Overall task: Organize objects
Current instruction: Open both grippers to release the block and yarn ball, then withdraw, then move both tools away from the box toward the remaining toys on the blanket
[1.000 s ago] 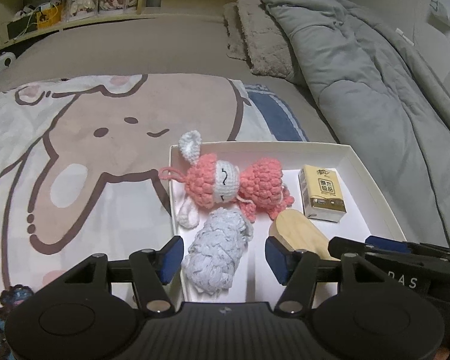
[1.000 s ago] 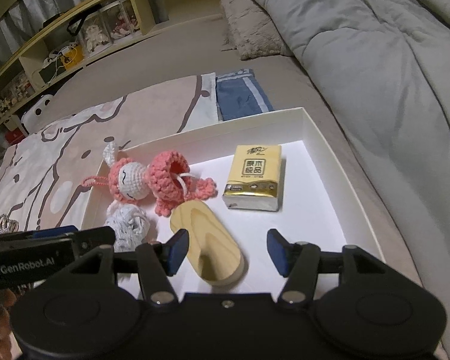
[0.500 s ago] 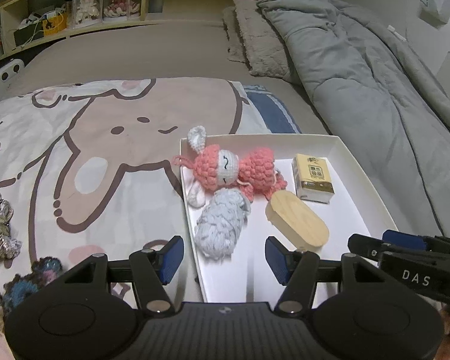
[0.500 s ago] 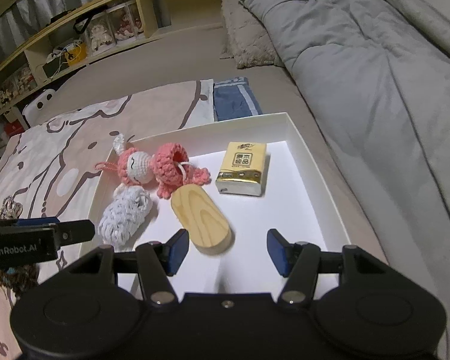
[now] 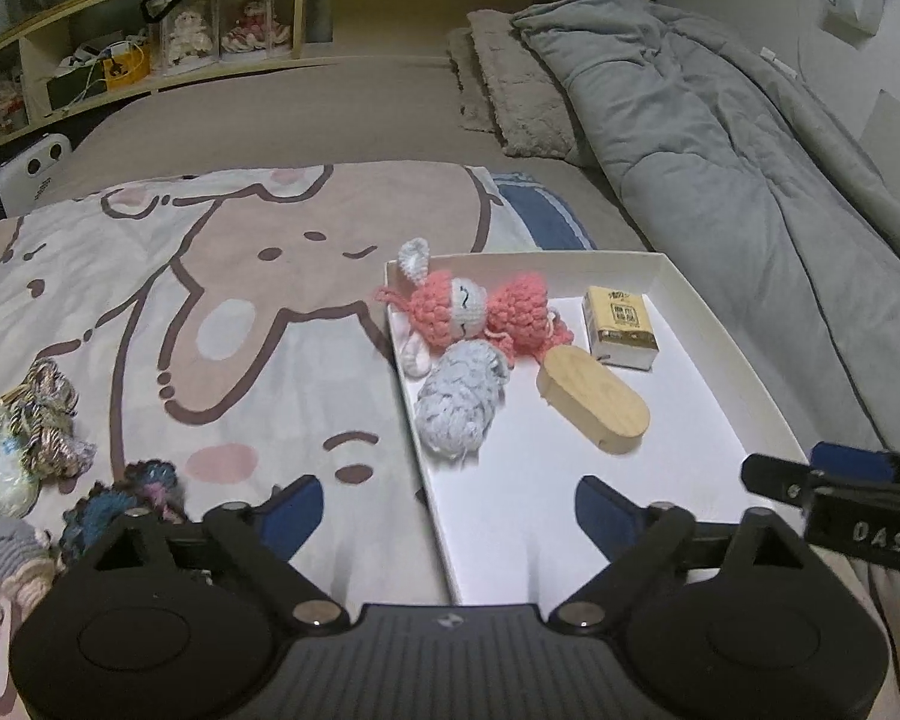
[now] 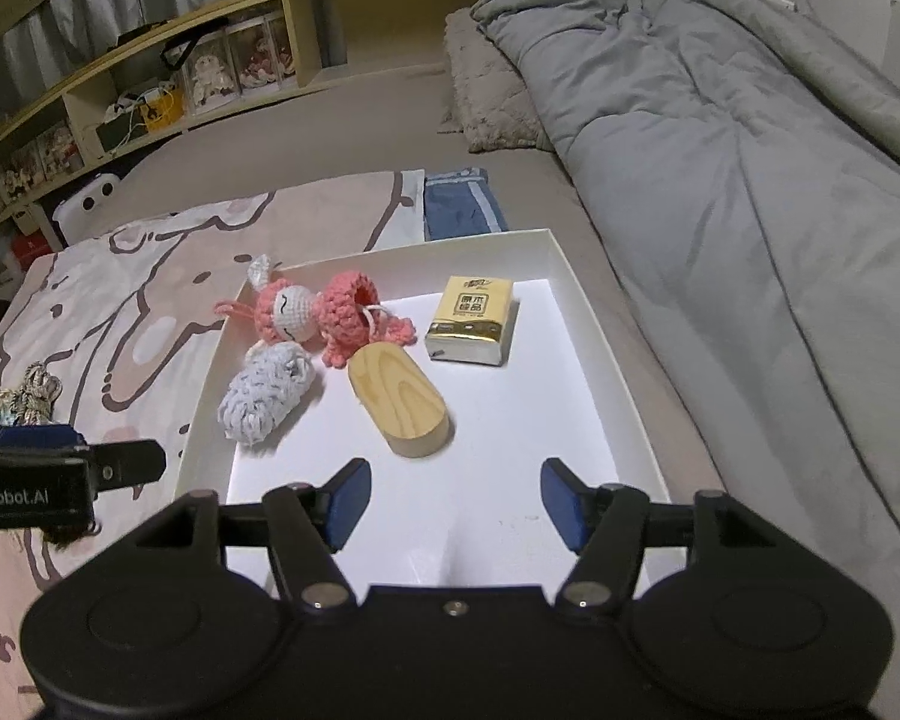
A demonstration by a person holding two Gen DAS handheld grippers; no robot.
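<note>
Both grippers, left (image 5: 444, 510) and right (image 6: 453, 501), just spread their jaws w/ nothing between, so it's btwn picks imo: doll (image 5: 471, 315), grey yarn (image 5: 459, 399), wood block (image 5: 594, 405) & tissues (image 5: 618, 330) sit in the tray (image 5: 732, 348), next grab prob the yarn bits (image 5: 42, 414) on the blanket (image 5: 240, 276), left of tray.

In the tray (image 6: 600, 324) on the bed (image 6: 330, 114), a doll (image 6: 318, 315) lies behind a yarn bundle (image 6: 267, 393) and wooden block (image 6: 402, 399); a tissue pack (image 6: 471, 321) lies to their right.

Black gripper (image 5: 444, 507) frames, blue pads (image 6: 347, 501), silver screws, white lettering
</note>
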